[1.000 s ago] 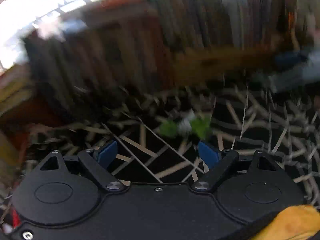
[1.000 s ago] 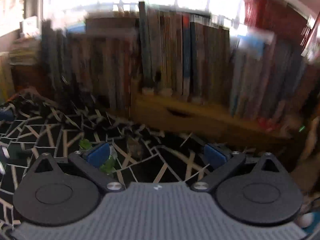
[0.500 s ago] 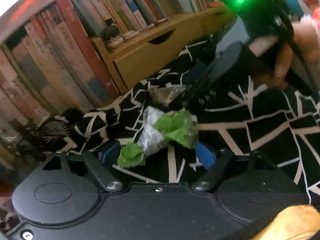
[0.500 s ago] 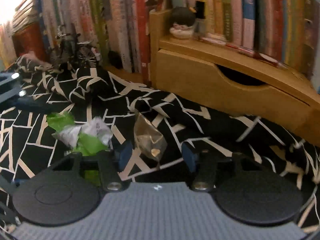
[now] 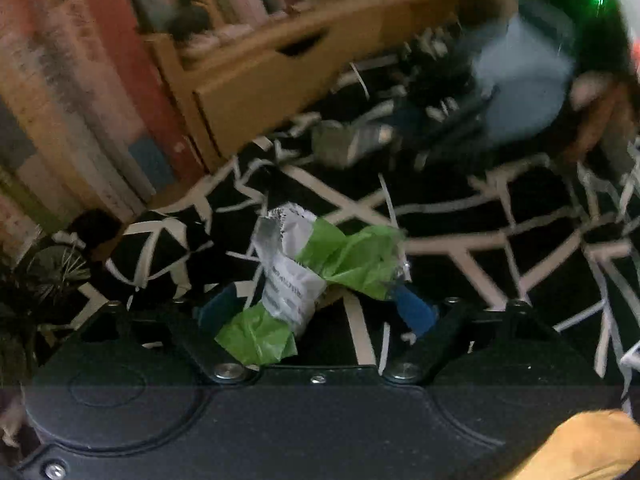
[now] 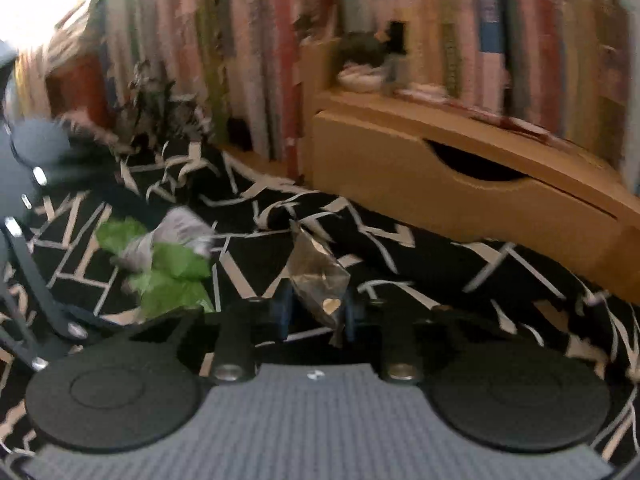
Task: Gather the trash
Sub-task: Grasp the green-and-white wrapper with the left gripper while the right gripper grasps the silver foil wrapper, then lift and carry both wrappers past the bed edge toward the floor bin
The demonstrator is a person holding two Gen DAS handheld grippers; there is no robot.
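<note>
A crumpled green and white wrapper [image 5: 316, 264] lies on the black patterned cloth [image 5: 460, 280], between the blue fingertips of my left gripper [image 5: 316, 310]. Its jaws are opening and stand wide, and the pads do not press the wrapper. A small clear wrapper [image 6: 320, 280] stands upright between the fingers of my right gripper [image 6: 316, 310]. These jaws are closing, and the pads touch the wrapper's sides. The right wrist view also shows the green wrapper [image 6: 168, 268] to the left. The left wrist view shows the clear wrapper [image 5: 340, 146], blurred, at the right gripper's tips.
A wooden drawer box [image 6: 440, 200] stands just behind the cloth, against a row of upright books [image 6: 248, 60]. A small figurine [image 6: 364, 60] sits on the box. A miniature bicycle [image 5: 48, 272] stands at the left. A hand [image 5: 592, 112] holds the right gripper.
Both grippers have come down to the cloth. The right jaws have narrowed from wide open to close around the clear wrapper. The green wrapper now lies deeper between the left fingers.
</note>
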